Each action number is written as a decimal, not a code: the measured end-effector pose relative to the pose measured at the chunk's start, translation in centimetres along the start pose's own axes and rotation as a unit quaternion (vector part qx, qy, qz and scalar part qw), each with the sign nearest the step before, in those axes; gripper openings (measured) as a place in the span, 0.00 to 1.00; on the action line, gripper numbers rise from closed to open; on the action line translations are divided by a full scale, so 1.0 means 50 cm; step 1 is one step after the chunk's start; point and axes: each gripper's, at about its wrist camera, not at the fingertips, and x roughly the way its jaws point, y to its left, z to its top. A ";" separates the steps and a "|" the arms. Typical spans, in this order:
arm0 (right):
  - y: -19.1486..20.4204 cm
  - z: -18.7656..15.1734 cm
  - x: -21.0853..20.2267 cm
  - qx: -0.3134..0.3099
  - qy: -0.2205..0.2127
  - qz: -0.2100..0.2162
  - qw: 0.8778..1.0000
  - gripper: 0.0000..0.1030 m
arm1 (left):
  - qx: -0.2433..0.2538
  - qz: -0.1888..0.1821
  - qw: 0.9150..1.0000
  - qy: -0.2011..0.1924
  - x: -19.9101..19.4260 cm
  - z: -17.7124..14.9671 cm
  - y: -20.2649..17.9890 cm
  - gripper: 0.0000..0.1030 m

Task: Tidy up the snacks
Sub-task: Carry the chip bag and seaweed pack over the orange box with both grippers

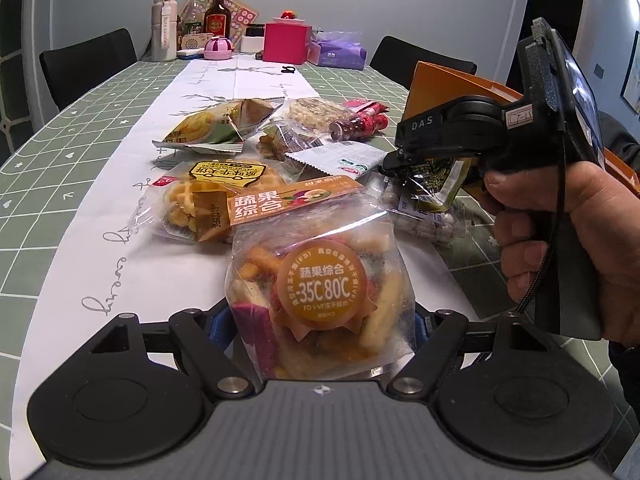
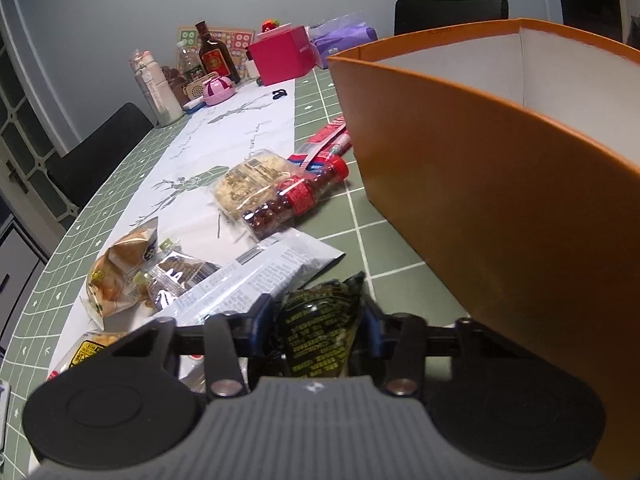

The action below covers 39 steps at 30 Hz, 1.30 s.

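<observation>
A clear bag of mixed fruit-and-vegetable crisps (image 1: 320, 280) with an orange round label lies on the white runner. It fills the gap of my left gripper (image 1: 320, 328), whose blue pads (image 1: 219, 326) touch both of its sides. My right gripper (image 2: 320, 320) is shut on a small dark packet with yellow print (image 2: 320, 332). In the left wrist view that gripper (image 1: 394, 162) hangs just above the table at the right, with the dark packet (image 1: 434, 184) dangling from it. An open orange box (image 2: 460, 200) stands right beside it.
Loose snacks lie across the runner: a waffle pack (image 1: 200, 200), a yellow chip bag (image 1: 204, 128), a red-capped bottle (image 2: 296, 196), a cracker pack (image 2: 248, 184) and a white packet (image 2: 260, 276). Bottles and a pink box (image 1: 286, 42) crowd the far end. Black chairs (image 1: 88, 60) flank the table.
</observation>
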 end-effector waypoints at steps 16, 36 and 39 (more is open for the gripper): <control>0.011 0.004 -0.072 -0.027 -0.029 0.032 0.999 0.40 | -0.014 -0.011 1.000 -0.019 -0.025 0.000 0.015 0.81; -0.019 0.062 -0.265 -0.093 -0.085 0.060 0.990 0.40 | 0.049 -0.035 0.996 -0.060 -0.093 0.072 -0.042 0.81; -0.040 0.070 -0.288 -0.094 -0.092 0.060 0.990 0.40 | 0.060 -0.043 0.995 -0.066 -0.097 0.092 -0.056 0.81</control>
